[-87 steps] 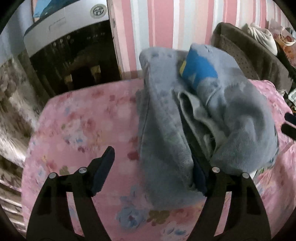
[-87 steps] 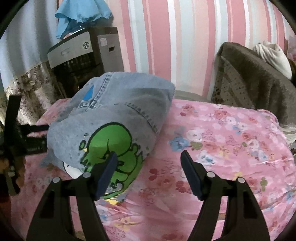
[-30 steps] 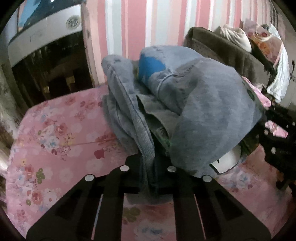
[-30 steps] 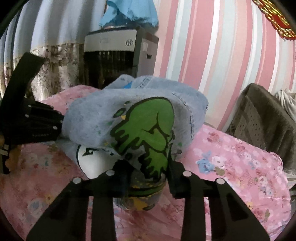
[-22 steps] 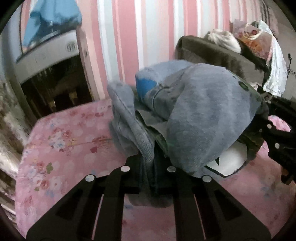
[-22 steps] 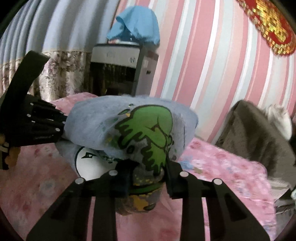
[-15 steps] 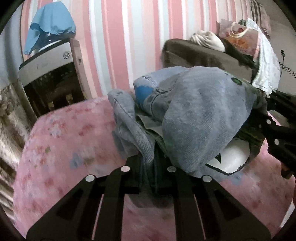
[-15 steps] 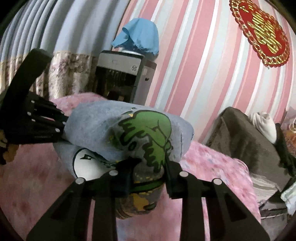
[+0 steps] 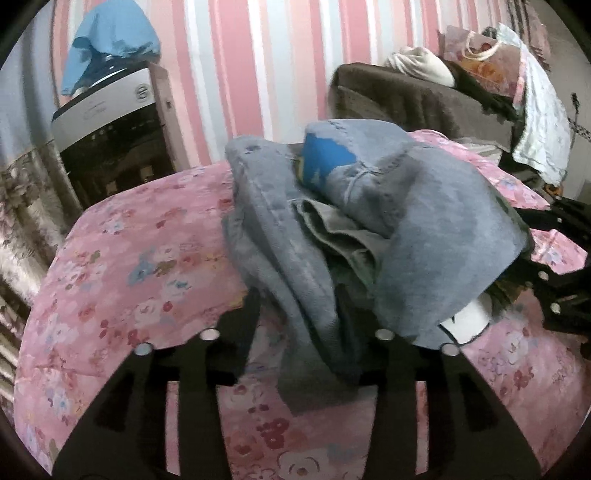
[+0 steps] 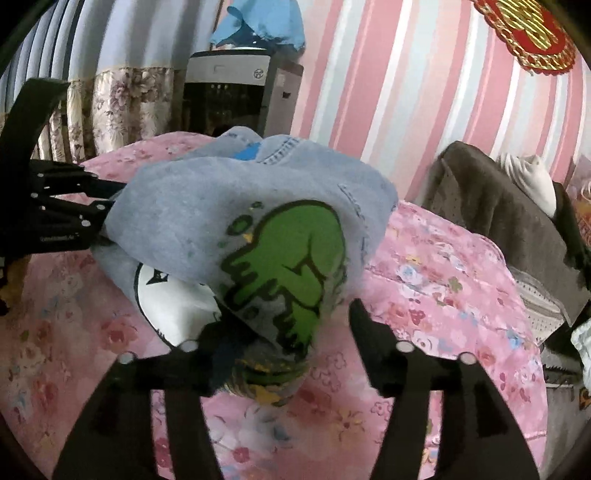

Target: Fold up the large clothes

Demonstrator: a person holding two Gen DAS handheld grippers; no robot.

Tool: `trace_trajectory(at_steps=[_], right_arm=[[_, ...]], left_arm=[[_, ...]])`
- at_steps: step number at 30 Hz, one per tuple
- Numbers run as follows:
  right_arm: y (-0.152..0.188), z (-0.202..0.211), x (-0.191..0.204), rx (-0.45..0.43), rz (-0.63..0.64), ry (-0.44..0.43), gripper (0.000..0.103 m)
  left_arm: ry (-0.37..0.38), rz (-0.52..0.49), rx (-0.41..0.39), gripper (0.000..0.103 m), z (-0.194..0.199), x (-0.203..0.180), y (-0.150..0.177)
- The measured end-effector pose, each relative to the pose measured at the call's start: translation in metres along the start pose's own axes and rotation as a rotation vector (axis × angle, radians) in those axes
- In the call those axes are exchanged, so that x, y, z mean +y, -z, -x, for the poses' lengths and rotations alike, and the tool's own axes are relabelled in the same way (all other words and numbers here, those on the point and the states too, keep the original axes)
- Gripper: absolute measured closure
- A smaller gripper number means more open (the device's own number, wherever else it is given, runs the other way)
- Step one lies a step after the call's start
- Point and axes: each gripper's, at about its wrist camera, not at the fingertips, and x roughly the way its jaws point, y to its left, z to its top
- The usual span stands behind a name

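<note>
Both tongs loosened around the folded denim on the bed.

My left tongs and right tongs have just been opening; each now stands apart, with the bundled denim garment between the fingers but no longer pinched. I see it heaped on the pink floral bedspread, its green cartoon print facing my right camera, my left tongs at its far side.

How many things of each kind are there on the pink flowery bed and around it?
Folded denim garment: 1
Hand-held gripper: 2, the left and the right
Pink flowery bed cover: 1
Air cooler: 1
Blue cloth on top of it: 1
Brown chair: 1
Total: 7
</note>
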Motion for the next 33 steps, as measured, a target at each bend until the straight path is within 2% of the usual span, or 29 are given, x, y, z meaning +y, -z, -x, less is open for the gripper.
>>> trace_trajectory(at_steps=[2, 3, 8, 12, 13, 14, 16, 19, 22, 27, 33], right_arm=[[0.006, 0.001, -0.005, 0.026, -0.026, -0.013, 0.026], [0.009, 0.002, -0.008, 0.044, -0.037, -0.02, 0.025], [0.024, 0.021, -0.023, 0.044, -0.107, -0.037, 0.017], [0.029, 0.041, -0.039, -0.01, -0.195, 0.01, 0.015], [0.028, 0.046, -0.042, -0.032, -0.225, 0.022, 0.004], [0.026, 0.051, -0.044, -0.059, -0.259, 0.027, 0.002], [0.02, 0.059, -0.046, -0.11, -0.329, 0.043, 0.002], [0.011, 0.065, -0.033, -0.195, -0.339, 0.069, 0.002], [0.003, 0.063, -0.021, -0.235, -0.347, 0.098, 0.002], [0.006, 0.064, -0.007, -0.293, -0.382, 0.124, 0.002], [0.019, 0.062, 0.001, -0.301, -0.387, 0.12, 0.002]], left_arm=[[-0.016, 0.028, -0.001, 0.041, 0.002, 0.005, 0.002], [-0.023, 0.034, -0.003, 0.038, 0.002, 0.008, 0.003], [-0.075, 0.079, -0.022, 0.005, 0.012, 0.022, 0.009], [-0.058, 0.121, -0.02, 0.003, 0.018, 0.037, 0.018], [-0.063, 0.133, -0.025, 0.003, 0.022, 0.04, 0.019], [-0.085, 0.137, -0.032, 0.003, 0.024, 0.043, 0.02], [-0.14, 0.145, -0.039, 0.003, 0.028, 0.048, 0.024], [-0.118, 0.206, -0.049, 0.003, 0.036, 0.057, 0.029], [-0.151, 0.227, -0.114, 0.003, 0.054, 0.052, 0.031], [-0.234, 0.209, -0.277, 0.003, 0.086, 0.025, 0.03], [-0.23, 0.18, -0.372, 0.003, 0.097, -0.001, 0.037]])
